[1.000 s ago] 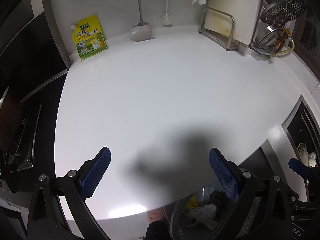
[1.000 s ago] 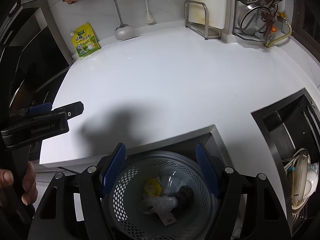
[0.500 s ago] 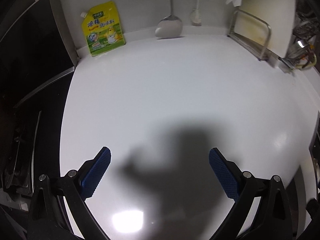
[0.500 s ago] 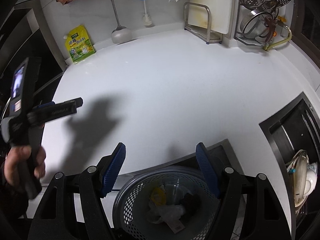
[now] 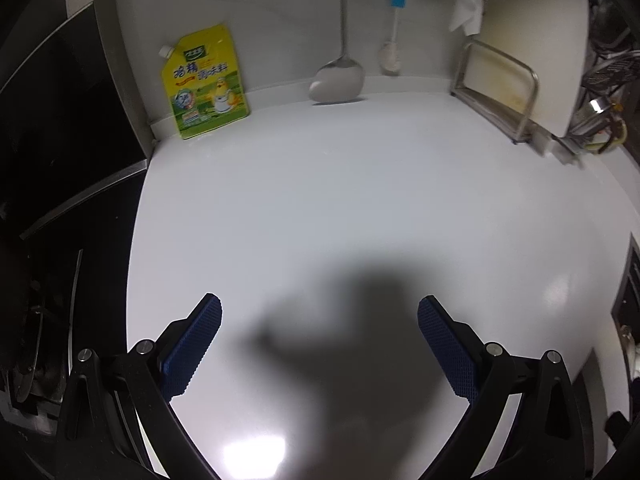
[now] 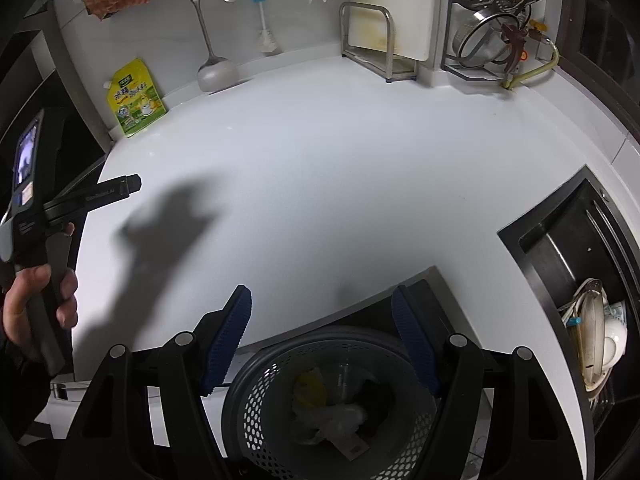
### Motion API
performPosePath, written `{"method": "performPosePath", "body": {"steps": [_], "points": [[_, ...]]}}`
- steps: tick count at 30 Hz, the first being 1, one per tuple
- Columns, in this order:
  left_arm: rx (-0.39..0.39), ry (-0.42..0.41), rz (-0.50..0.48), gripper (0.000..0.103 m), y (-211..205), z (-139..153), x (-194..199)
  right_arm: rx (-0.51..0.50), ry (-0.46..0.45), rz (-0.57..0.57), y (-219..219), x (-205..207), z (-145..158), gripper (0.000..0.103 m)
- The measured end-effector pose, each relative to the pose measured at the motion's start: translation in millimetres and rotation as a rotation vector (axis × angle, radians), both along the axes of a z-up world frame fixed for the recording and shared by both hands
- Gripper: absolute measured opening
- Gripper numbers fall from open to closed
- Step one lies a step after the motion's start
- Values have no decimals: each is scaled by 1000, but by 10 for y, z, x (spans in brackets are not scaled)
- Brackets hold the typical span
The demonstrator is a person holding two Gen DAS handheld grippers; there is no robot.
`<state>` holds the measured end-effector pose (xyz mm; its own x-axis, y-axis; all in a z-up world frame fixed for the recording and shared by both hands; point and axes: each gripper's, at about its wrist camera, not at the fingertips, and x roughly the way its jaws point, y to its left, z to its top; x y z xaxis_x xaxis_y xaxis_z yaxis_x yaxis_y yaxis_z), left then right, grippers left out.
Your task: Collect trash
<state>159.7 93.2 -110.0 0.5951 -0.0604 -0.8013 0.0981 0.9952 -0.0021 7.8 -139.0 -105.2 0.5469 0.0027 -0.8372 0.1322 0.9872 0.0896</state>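
Note:
A grey perforated trash basket (image 6: 248, 412) stands below the counter's front edge and holds a yellow scrap (image 6: 310, 388), a crumpled clear plastic piece (image 6: 340, 416) and dark bits. My right gripper (image 6: 320, 312) is open and empty, above the basket near the counter edge. My left gripper (image 5: 319, 320) is open and empty over the white counter (image 5: 340, 200); it also shows in the right wrist view (image 6: 120, 190), held in a hand at the left. A yellow seasoning pouch (image 5: 204, 84) leans against the back wall at the left.
A ladle (image 5: 338, 76), a brush (image 5: 392, 52) and a cutting board in a metal rack (image 5: 516, 68) stand along the back wall. A strainer rack (image 6: 492, 20) is at the back right. A sink with dishes (image 6: 592, 320) is at the right. A dark stove (image 5: 48, 240) lies left.
My left gripper has moved forward over the counter toward the back wall; the basket has left its view. My right gripper has lifted a little away from the basket.

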Motion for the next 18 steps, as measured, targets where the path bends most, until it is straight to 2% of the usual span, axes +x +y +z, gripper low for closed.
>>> {"method": "performPosePath", "body": {"steps": [9,18], "points": [[-23,0,-96,96,-386,184,-467,25,-28,17,-34,-167,36,70],[-27,-19,-129,97,-562,335,-676,27,-52,7,-120,-340,105,70]]}}
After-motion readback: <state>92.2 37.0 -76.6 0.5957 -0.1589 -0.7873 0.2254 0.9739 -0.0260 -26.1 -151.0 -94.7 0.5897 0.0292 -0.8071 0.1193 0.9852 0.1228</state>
